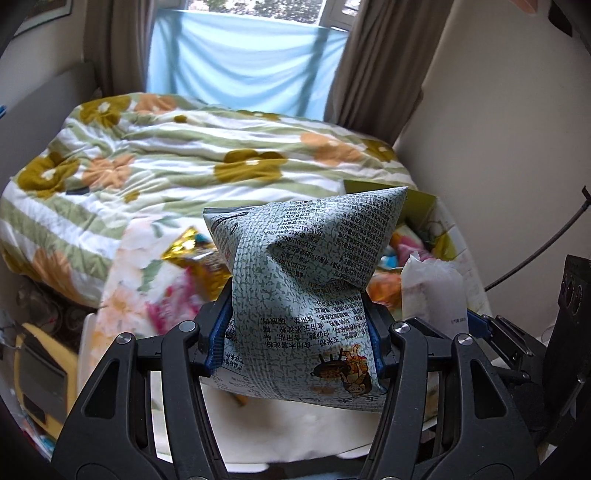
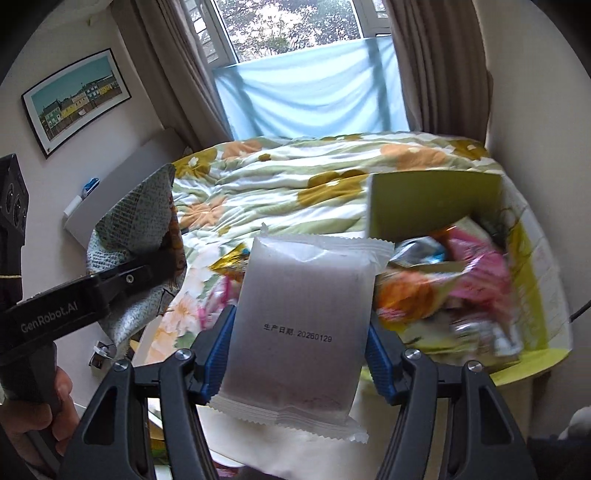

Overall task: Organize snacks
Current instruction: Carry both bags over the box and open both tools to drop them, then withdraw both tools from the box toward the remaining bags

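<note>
Printed in black on the white snack packet [image 2: 301, 314] clamped between the right gripper's [image 2: 298, 339] jaws: "生产日期: 20260129". Lettered on the black arm of the left gripper [image 2: 162, 258], off to the left: "GenRobot.AI". Dense Chinese print across the grey-green snack bag [image 1: 306, 295] between the left jaws, upside down, too small to read.

The bed [image 2: 295, 177] fills the middle, with the window [image 2: 295, 26] behind it at the far end. The open box [image 2: 524, 280] sits at the right on the bed (snack packets [image 2: 461, 273] piled in it), and more packets [image 1: 192, 258] lie to its left. A framed picture [image 2: 74, 99] hangs on the left wall.
</note>
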`<state>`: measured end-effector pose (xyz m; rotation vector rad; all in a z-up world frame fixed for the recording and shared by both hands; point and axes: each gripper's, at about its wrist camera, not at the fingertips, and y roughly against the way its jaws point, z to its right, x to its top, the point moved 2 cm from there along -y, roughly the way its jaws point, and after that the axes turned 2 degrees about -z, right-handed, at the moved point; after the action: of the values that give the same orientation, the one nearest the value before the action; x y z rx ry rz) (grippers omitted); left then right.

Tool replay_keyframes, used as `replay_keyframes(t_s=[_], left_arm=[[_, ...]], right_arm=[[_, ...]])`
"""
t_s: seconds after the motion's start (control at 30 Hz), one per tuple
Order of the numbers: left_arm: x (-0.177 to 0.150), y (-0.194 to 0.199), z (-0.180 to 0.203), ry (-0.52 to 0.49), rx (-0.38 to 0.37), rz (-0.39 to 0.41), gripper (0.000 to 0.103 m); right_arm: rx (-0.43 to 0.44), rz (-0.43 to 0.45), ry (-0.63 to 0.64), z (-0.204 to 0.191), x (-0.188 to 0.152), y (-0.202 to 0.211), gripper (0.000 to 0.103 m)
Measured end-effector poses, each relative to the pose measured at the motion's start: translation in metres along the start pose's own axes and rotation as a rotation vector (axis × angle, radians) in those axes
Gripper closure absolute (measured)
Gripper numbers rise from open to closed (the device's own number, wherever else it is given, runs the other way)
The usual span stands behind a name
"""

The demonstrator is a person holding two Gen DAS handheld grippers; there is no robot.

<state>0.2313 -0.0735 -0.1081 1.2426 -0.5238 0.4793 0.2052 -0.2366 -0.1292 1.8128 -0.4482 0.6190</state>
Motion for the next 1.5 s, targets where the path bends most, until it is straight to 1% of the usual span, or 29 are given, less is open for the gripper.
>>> replay_keyframes(t_s=[0.13, 0.27, 0.43, 0.47, 0.5, 0.53, 0.57, 0.6, 0.63, 0.67, 0.8, 0.93, 1.1, 1.23, 1.27, 1.3, 1.33, 1.37, 1.5], left_arm=[[0.01, -0.022, 0.058, -0.027, -0.034, -0.014, 0.049], [0.011, -0.047, 0.108, -0.066, -0.061, -0.047, 0.049], [0.007, -0.079, 0.155, -0.109, -0.102, -0.118, 0.048], [0.005, -0.085, 0.164, -0.116, -0.117, -0.134, 0.046], [0.002, -0.09, 0.17, -0.122, -0.126, -0.143, 0.04], [0.0, -0.094, 0.176, -0.126, -0.113, -0.148, 0.026], [-0.002, -0.095, 0.175, -0.129, -0.086, -0.148, 0.018], [-0.003, -0.097, 0.176, -0.129, -0.071, -0.149, 0.007], [-0.004, -0.097, 0.174, -0.125, -0.087, -0.148, 0.0], [-0.005, -0.096, 0.171, -0.116, -0.093, -0.142, 0.0], [-0.007, -0.094, 0.155, -0.108, -0.041, -0.147, 0.0], [-0.008, -0.089, 0.134, -0.08, -0.013, -0.152, 0.0], [-0.004, -0.084, 0.117, -0.061, 0.037, -0.144, 0.0], [0.0, -0.079, 0.104, -0.047, 0.068, -0.132, 0.0], [0.0, -0.078, 0.102, -0.046, 0.078, -0.128, 0.0], [0.0, -0.077, 0.099, -0.045, 0.088, -0.125, 0.0], [-0.001, -0.076, 0.095, -0.042, 0.098, -0.123, 0.0], [-0.002, -0.075, 0.093, -0.039, 0.107, -0.12, 0.0], [-0.01, -0.074, 0.081, -0.023, 0.121, -0.121, 0.0]], right_arm=[[-0.044, 0.003, -0.009, 0.054, 0.01, 0.019, 0.043], [-0.082, -0.007, -0.036, 0.103, 0.012, 0.032, 0.043], [-0.121, -0.008, -0.087, 0.141, 0.012, 0.042, 0.043], [-0.13, -0.007, -0.097, 0.148, 0.012, 0.045, 0.043], [-0.139, -0.005, -0.104, 0.154, 0.012, 0.049, 0.043], [-0.15, -0.003, -0.11, 0.159, 0.012, 0.05, 0.043], [-0.16, -0.002, -0.114, 0.164, 0.012, 0.051, 0.043], [-0.167, -0.002, -0.121, 0.169, 0.011, 0.053, 0.043], [-0.172, -0.002, -0.128, 0.173, 0.011, 0.055, 0.043], [-0.174, -0.004, -0.131, 0.175, 0.012, 0.055, 0.043], [-0.164, -0.013, -0.14, 0.181, 0.009, 0.053, 0.043], [-0.134, -0.017, -0.135, 0.181, 0.012, 0.048, 0.043], [-0.083, -0.034, -0.104, 0.18, 0.027, 0.028, 0.043], [-0.073, -0.059, -0.105, 0.18, 0.04, 0.009, 0.042], [-0.068, -0.06, -0.116, 0.181, 0.042, 0.005, 0.04], [-0.061, -0.057, -0.123, 0.181, 0.042, 0.003, 0.035], [-0.054, -0.055, -0.131, 0.182, 0.042, 0.001, 0.018], [-0.054, -0.049, -0.138, 0.183, 0.041, 0.0, 0.005], [-0.066, -0.045, -0.124, 0.177, 0.028, 0.0, 0.002]])
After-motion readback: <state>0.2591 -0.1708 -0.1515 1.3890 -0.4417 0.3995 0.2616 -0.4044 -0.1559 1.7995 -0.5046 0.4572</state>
